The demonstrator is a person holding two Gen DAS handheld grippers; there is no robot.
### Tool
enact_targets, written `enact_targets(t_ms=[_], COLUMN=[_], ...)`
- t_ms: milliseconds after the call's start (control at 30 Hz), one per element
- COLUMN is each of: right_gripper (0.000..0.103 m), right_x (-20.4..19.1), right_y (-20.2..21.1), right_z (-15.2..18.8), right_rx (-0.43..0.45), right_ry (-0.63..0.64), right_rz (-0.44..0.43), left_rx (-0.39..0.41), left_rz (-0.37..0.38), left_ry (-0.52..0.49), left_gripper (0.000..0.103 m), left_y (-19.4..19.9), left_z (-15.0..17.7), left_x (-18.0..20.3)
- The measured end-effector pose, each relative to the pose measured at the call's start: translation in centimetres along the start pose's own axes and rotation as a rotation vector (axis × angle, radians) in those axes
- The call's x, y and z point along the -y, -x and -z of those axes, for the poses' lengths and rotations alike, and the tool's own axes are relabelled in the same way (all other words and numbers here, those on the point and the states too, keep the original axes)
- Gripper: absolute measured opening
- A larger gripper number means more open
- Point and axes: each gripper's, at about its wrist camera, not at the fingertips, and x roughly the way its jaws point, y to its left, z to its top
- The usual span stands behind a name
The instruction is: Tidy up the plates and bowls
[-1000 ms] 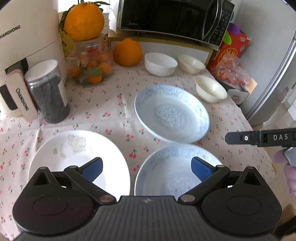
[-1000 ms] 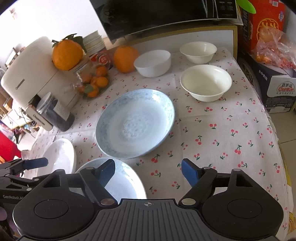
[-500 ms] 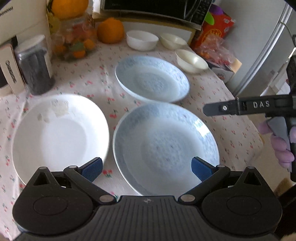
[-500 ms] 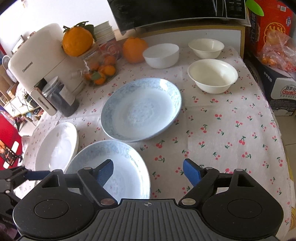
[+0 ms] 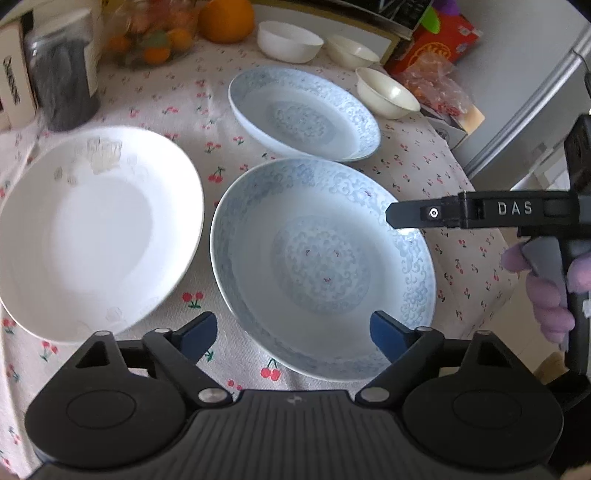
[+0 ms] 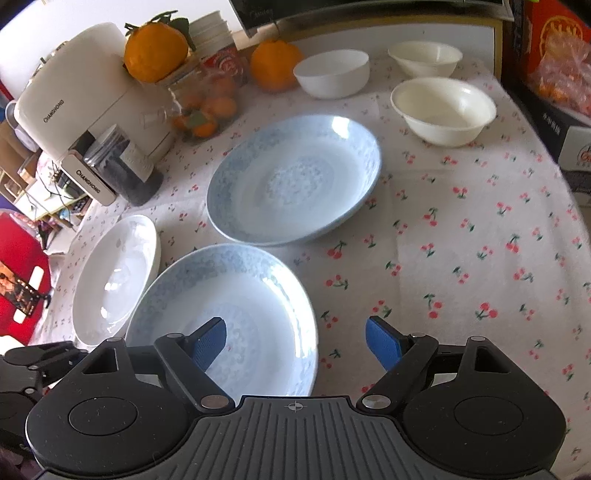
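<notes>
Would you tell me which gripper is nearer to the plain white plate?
Left. The left gripper hovers just beside the white plate, jaws closing on nothing; the right gripper sits farther off.

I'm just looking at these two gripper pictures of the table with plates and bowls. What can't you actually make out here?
- Near rim of the near blue plate: both views, hidden behind the gripper bodies.
- Left gripper, closing: whether its pads touch that plate is unclear.
- Dark jar: left view, blurred; contents unreadable.
- Microwave: cut off by the top edge.
- Right gripper: its hand is out of its own view.
</notes>
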Motion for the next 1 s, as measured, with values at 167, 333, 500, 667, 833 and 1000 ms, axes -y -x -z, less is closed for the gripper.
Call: enact_targets(t_ms=[167, 333, 500, 667, 833, 1000], right_gripper=[0.084, 0.082, 0.065, 0.039, 0.027, 0.026], right_x=[0.1, 0.0, 0.0, -0.1, 0.3, 0.1], right_y=[-0.7, -1.1, -1.4, -1.7, -1.5, -0.5], right_z=[0.3, 0.6, 0.7, 1.0, 0.9, 1.0], right_rx=[-0.029, -0.051, -0.073, -0.085, -0.096, -0.089], right_ry=[-0.028, -0.015, -0.029, -0.043, -0.057, -0.053], right_rz=[-0.017, -0.031, -0.049, -0.04, -0.018, -0.027], left_rx=[-0.01, -0.021, -0.023, -0.023, -0.022, 0.014], left_rz=[0.018, 0.02, 0.008, -0.005, -0.02, -0.023], left_ry=[0.038, 0.057, 0.067, 0.069, 0.069, 0.044], left_gripper=[0.068, 0.049, 0.04, 0.032, 0.026, 0.026], left_y=[-0.4, -0.4, -0.2, -0.1, 0.1, 1.2], left_z=[0.1, 0.2, 0.2, 0.2, 0.1, -0.1], left_x=[-0.2, -0.5, -0.8, -0.9, -1.1, -0.8])
